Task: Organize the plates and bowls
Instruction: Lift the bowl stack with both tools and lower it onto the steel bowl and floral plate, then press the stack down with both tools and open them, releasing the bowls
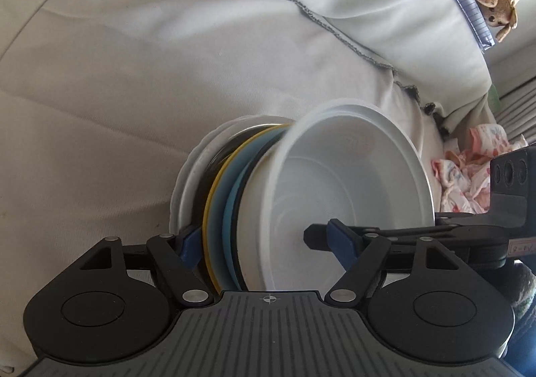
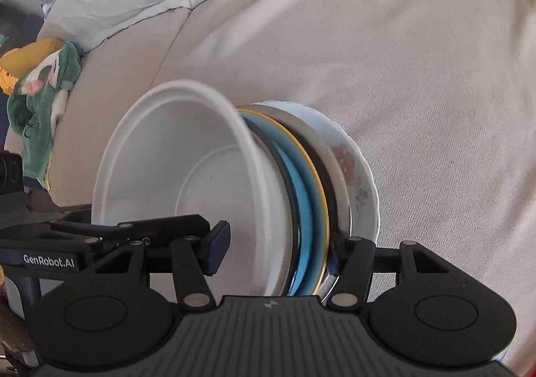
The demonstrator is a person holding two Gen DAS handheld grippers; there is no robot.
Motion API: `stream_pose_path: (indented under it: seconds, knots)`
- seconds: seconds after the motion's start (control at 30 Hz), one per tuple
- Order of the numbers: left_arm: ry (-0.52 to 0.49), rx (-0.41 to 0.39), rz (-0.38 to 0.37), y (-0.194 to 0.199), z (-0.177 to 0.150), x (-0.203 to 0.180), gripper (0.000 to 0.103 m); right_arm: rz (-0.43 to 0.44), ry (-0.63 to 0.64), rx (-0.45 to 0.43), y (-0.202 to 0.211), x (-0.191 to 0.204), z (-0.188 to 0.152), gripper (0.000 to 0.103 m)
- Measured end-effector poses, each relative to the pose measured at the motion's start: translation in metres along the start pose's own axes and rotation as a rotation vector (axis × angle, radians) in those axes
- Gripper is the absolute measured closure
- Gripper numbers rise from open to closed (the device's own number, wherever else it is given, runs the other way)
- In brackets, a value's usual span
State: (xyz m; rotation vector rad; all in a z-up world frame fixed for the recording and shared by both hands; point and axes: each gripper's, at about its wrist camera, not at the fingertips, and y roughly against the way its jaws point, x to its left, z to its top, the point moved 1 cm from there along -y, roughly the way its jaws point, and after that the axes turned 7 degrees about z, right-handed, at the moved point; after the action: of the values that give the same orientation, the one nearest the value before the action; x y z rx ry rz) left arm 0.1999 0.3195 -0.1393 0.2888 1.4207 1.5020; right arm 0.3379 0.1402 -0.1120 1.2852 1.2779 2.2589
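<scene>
While the left tool (image 1: 264, 243) and right tool (image 2: 276, 249) are both clamping the stack (image 1: 221, 209) on edge above the cushion (image 1: 117, 92), near pads apparently pressing inside the white bowl (image 1: 351, 176), an even squeeze is keeping the plates from fanning apart.

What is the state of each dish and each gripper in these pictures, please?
Stack of dishes: on edge, nested together, between both grippers.
White bowl: empty, on its side, at one end of the stack.
Flowered plate: on edge, at the other end.
Left gripper: closed on the stack.
Right gripper: astride the stack; grip unclear.
</scene>
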Motion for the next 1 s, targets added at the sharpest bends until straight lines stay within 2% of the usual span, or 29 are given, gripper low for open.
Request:
stream_pose_path:
  seconds: [0.17,0.37,0.6,0.8,0.9,1.0]
  knots:
    - [0.013,0.018,-0.003,0.006,-0.005,0.008,0.044,0.003,-0.022,-0.003,0.004,-0.006,-0.004,0.049]
    - [0.009,0.012,0.003,0.007,-0.007,0.007,0.044,-0.051,0.033,-0.004,0.014,0.002,-0.017,0.050]
    - [0.024,0.014,-0.007,0.004,-0.006,0.009,0.044,-0.076,0.065,-0.010,0.026,0.011,-0.020,0.051]
    - [0.016,0.003,-0.010,0.006,-0.006,0.008,0.044,-0.144,0.123,-0.087,0.044,0.022,-0.016,0.050]
    - [0.008,-0.016,0.010,0.015,-0.006,0.006,0.043,-0.087,0.108,-0.082,0.049,0.021,-0.013,0.049]
    - [0.019,-0.008,0.001,0.016,-0.007,0.009,0.044,-0.112,0.142,-0.088,0.042,0.026,-0.014,0.049]
